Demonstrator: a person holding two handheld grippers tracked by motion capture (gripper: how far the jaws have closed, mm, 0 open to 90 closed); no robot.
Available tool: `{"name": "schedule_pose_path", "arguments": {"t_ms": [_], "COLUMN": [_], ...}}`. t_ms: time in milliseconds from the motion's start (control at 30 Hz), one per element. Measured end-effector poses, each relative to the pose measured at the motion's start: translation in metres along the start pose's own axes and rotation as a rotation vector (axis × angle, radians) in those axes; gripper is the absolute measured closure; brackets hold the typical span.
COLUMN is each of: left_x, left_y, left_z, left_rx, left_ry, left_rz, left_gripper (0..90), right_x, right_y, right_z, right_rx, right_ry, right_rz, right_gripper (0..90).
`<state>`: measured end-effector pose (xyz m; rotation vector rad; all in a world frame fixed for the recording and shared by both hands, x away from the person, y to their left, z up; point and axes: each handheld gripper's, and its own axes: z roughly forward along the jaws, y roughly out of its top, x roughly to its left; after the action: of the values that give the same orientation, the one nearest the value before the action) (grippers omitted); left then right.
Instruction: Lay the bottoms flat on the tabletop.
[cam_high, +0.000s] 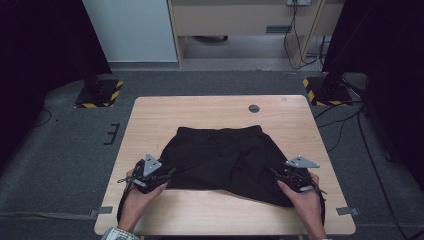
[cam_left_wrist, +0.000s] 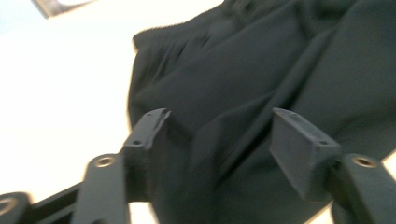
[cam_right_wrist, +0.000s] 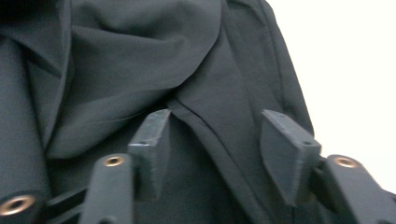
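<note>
A black garment, crumpled and folded, lies in the middle of the wooden table. My left gripper sits at its near left corner, held in a hand. In the left gripper view the left gripper has its jaws apart, with dark cloth lying under and between them, unpinched. My right gripper is at the garment's near right corner. In the right gripper view the right gripper also stands with jaws apart over a seam of the cloth, its pads off the fabric.
A round cable hole is in the table's far side. Tape marks sit at the near table corners. Two stand bases with yellow-black stripes rest on the grey floor, and cables trail at the right.
</note>
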<state>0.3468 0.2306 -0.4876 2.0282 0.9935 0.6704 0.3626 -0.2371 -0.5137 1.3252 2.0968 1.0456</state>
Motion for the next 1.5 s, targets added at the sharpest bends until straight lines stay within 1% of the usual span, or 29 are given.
{"name": "schedule_pose_path", "arguments": {"t_ms": [67,100,133,233,267,300,333,367,433,500,533,567,600,633,667,700,733,767,833,900,967,1000,1067,1133,1200,1267,1300,1367,1500], "left_x": [-0.010,-0.016,-0.021,-0.037,-0.041,-0.041,-0.049,-0.052,-0.053,-0.052,-0.052,-0.056,-0.058,-0.059,-0.060,-0.061,-0.061,-0.060,-0.059,-0.058,-0.059,-0.060,-0.061,-0.064,-0.065,-0.064,-0.063,-0.060,-0.051], "left_y": [0.007,0.010,0.013,0.020,0.021,0.021,0.023,0.024,0.025,0.025,0.025,0.026,0.028,0.030,0.031,0.032,0.032,0.033,0.034,0.036,0.036,0.034,0.024,0.011,0.000,-0.009,-0.012,-0.018,-0.023], "left_z": [0.004,0.009,0.016,0.041,0.050,0.050,0.066,0.073,0.084,0.094,0.094,0.099,0.099,0.098,0.097,0.097,0.097,0.093,0.082,0.066,0.050,0.043,0.032,0.025,0.017,0.009,0.005,0.001,-0.007], "left_rx": [0.005,0.001,0.001,0.014,0.022,0.022,0.051,0.062,0.079,0.111,0.111,0.122,0.125,0.135,0.142,0.146,0.146,0.145,0.126,0.092,0.077,0.080,0.108,0.157,0.195,0.202,0.208,0.214,0.208], "left_ry": [-0.018,-0.044,-0.077,-0.122,-0.149,-0.149,-0.179,-0.182,-0.234,-0.227,-0.227,-0.210,-0.214,-0.212,-0.211,-0.209,-0.209,-0.221,-0.207,-0.213,-0.223,-0.227,-0.244,-0.266,-0.286,-0.299,-0.296,-0.264,-0.225], "left_rz": [0.002,-0.015,-0.037,-0.034,-0.054,-0.054,-0.035,-0.011,-0.036,-0.036,-0.036,0.024,0.043,0.049,0.059,0.068,0.068,0.030,0.017,0.002,0.026,0.043,0.058,0.061,0.050,0.018,0.010,-0.002,-0.037], "left_gripper": [30.5,28.3,27.9,27.0,26.5,26.2,26.2,26.6,32.6,36.8,44.0,47.8,52.9,60.8,65.9,75.1,79.1,84.0,85.3,85.7,85.7,85.7,85.9,86.1,86.2,86.2,86.1,86.1,86.1], "right_x": [0.002,0.002,0.002,0.002,0.003,0.004,0.006,0.007,0.009,0.009,0.008,0.006,0.004,0.001,-0.001,-0.003,-0.004,-0.005,-0.006,-0.007,-0.008,-0.008,-0.012,-0.014,-0.015,-0.016,-0.015,-0.015,-0.016], "right_y": [0.000,0.000,0.000,-0.001,-0.003,-0.005,-0.007,-0.008,-0.010,-0.012,-0.014,-0.016,-0.019,-0.022,-0.024,-0.026,-0.028,-0.029,-0.028,-0.027,-0.026,-0.025,-0.022,-0.016,-0.010,-0.005,-0.004,-0.001,0.005], "right_z": [0.001,0.001,0.001,0.001,0.000,0.000,-0.002,-0.003,-0.007,-0.015,-0.020,-0.025,-0.030,-0.034,-0.037,-0.040,-0.043,-0.046,-0.050,-0.051,-0.048,-0.047,-0.044,-0.041,-0.037,-0.032,-0.028,-0.019,-0.007], "right_rx": [0.013,0.016,0.010,0.019,0.025,0.022,0.023,0.024,0.020,0.007,0.004,-0.003,-0.004,-0.003,-0.007,-0.008,-0.009,-0.016,-0.031,-0.043,-0.035,-0.027,-0.033,-0.053,-0.067,-0.062,-0.053,-0.032,-0.029], "right_ry": [-0.002,0.000,-0.003,0.001,0.003,0.003,0.017,0.027,0.023,0.016,0.009,-0.001,-0.003,0.007,0.013,0.012,0.009,0.005,0.000,0.003,-0.006,-0.013,-0.021,-0.029,-0.040,-0.044,-0.041,-0.035,-0.023], "right_rz": [-0.004,-0.003,-0.003,-0.004,-0.001,-0.002,-0.008,-0.015,-0.038,-0.040,-0.039,-0.031,-0.016,-0.003,0.009,0.018,0.021,0.028,0.033,0.036,0.032,0.036,0.041,0.052,0.050,0.039,0.031,0.030,0.040], "right_gripper": [38.2,36.9,35.9,33.1,32.9,34.4,41.7,44.9,48.7,51.1,51.8,54.0,59.7,64.1,65.6,68.0,69.2,70.1,72.1,72.7,73.8,73.9,73.8,73.5,72.2,70.4,69.4,67.7,62.7]}}
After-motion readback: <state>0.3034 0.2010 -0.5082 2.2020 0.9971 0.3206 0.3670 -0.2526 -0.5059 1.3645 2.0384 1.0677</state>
